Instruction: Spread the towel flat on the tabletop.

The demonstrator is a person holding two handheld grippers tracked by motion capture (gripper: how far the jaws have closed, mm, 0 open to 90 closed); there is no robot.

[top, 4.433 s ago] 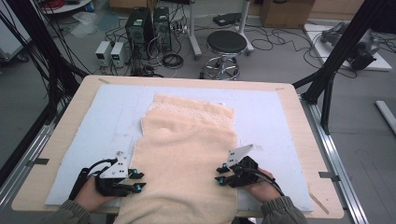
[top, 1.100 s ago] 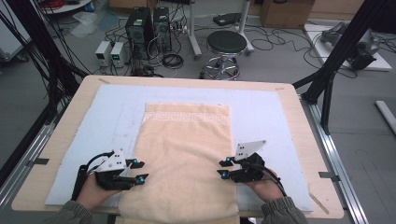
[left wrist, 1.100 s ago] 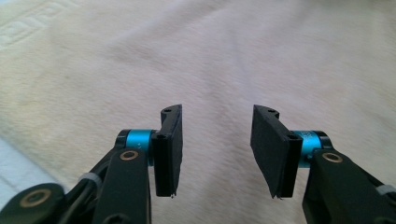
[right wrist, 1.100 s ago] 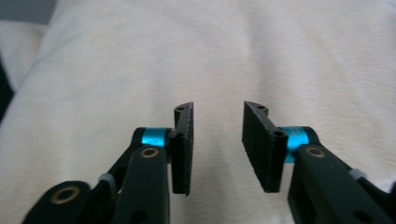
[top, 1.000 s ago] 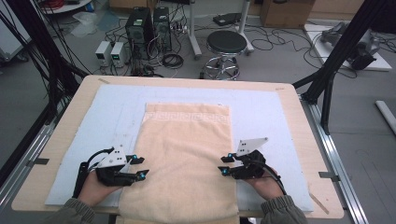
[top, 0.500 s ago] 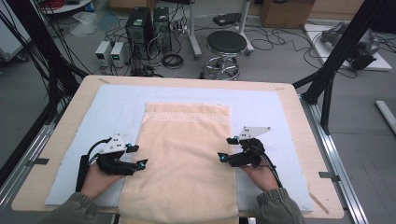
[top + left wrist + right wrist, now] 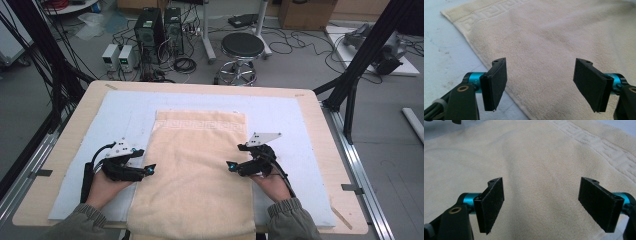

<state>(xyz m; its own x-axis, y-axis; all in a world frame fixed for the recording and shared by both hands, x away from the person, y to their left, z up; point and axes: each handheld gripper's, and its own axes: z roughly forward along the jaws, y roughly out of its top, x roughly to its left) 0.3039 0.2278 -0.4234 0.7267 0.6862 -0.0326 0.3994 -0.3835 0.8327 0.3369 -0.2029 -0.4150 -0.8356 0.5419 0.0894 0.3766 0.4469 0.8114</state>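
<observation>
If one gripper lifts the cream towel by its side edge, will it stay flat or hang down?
The cream towel would probably hang and fold, since its thick terry lies limp and follows the blue mat. It looks fairly heavy for cloth. Its fuzzy pile likely grips well, so a push would wrinkle it more than slide it.

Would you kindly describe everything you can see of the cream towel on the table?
The towel is cream terry cloth with a woven key-pattern band along its far end. It lies flat and smooth, lengthwise on the pale blue mat, its near end hanging over the table's front edge. The left gripper and right gripper stand open at its long edges; nothing grips it.
</observation>
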